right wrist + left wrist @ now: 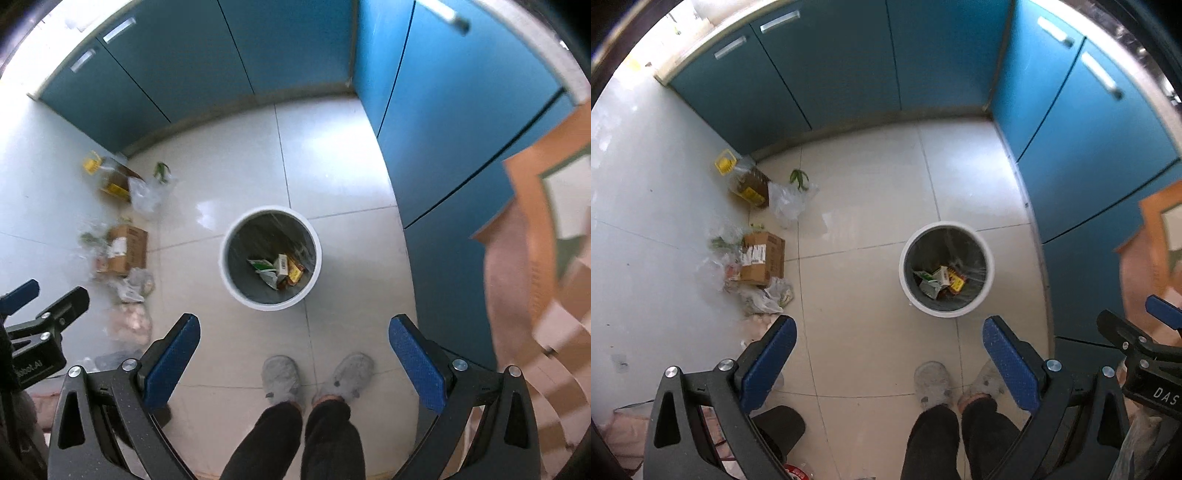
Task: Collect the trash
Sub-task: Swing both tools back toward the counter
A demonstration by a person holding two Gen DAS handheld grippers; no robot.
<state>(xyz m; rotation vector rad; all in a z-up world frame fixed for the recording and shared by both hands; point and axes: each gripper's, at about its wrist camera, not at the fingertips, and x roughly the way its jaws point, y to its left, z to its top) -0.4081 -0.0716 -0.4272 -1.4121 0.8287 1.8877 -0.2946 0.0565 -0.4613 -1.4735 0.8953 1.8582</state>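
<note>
A round white trash bin [986, 280] [225, 273] with a clear liner stands on the tiled floor and holds several wrappers [940, 282] [280, 271]. Both grippers hang high above the floor, open and empty. My left gripper [889, 365] is to the bin's near left; my right gripper [294, 363] is just nearer than the bin. Along the left wall lie a cardboard box [762, 258] [127, 253], clear plastic bags [788, 199] [146, 195], an oil bottle with a yellow cap [746, 181] [109, 177] and green scraps [799, 178] [161, 170].
Blue cabinets [849, 66] [461, 122] line the far and right sides. The person's grey slippers [932, 384] [282, 378] stand below the grippers. A wooden door [546, 229] is at the right. A pink bag [129, 326] lies by the left wall.
</note>
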